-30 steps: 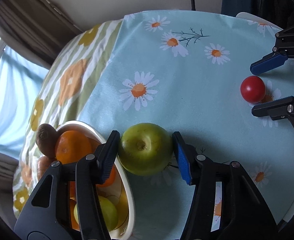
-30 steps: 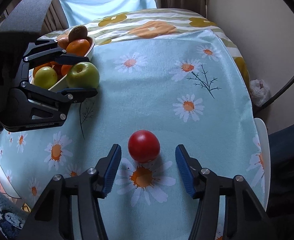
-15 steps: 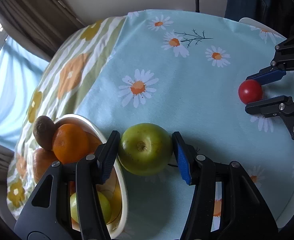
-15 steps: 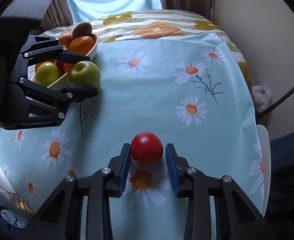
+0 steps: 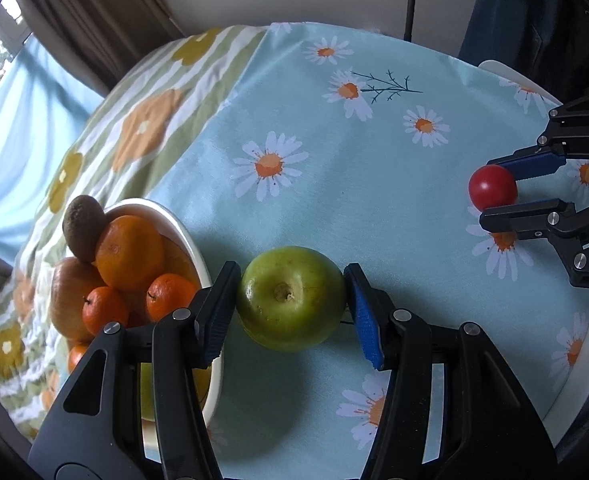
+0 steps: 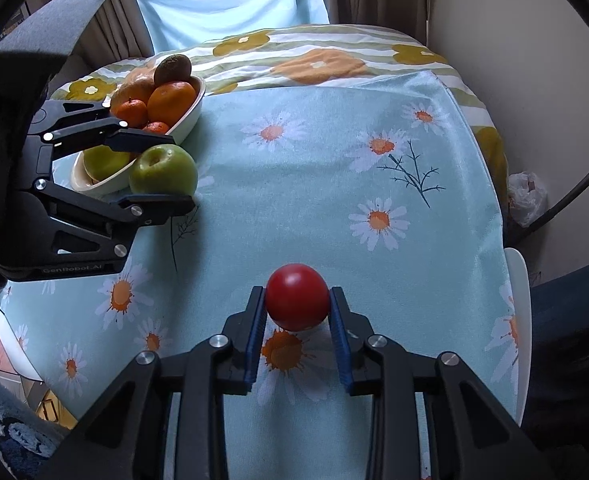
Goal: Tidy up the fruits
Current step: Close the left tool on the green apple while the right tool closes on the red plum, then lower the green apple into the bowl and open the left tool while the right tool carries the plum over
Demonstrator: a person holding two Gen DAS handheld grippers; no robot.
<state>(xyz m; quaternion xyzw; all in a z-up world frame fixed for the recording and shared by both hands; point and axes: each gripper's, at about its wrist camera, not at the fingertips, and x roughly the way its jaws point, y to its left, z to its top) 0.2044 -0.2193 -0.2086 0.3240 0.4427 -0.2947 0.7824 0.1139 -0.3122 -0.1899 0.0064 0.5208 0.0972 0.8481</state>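
My left gripper is shut on a green apple and holds it just right of a white bowl with oranges, a kiwi and other fruit. The apple and bowl also show in the right wrist view, at the left. My right gripper is shut on a red tomato low over the daisy tablecloth. The tomato also shows at the right of the left wrist view, between the right gripper's fingers.
The round table has a light blue daisy cloth over a striped flower cloth. Its edge runs close behind both grippers. A white chair stands at the right, curtains and a window at the far side.
My right gripper closed from wide open onto the tomato. My left gripper has kept its grip on the apple and risen a little, showing more of the bowl's contents.
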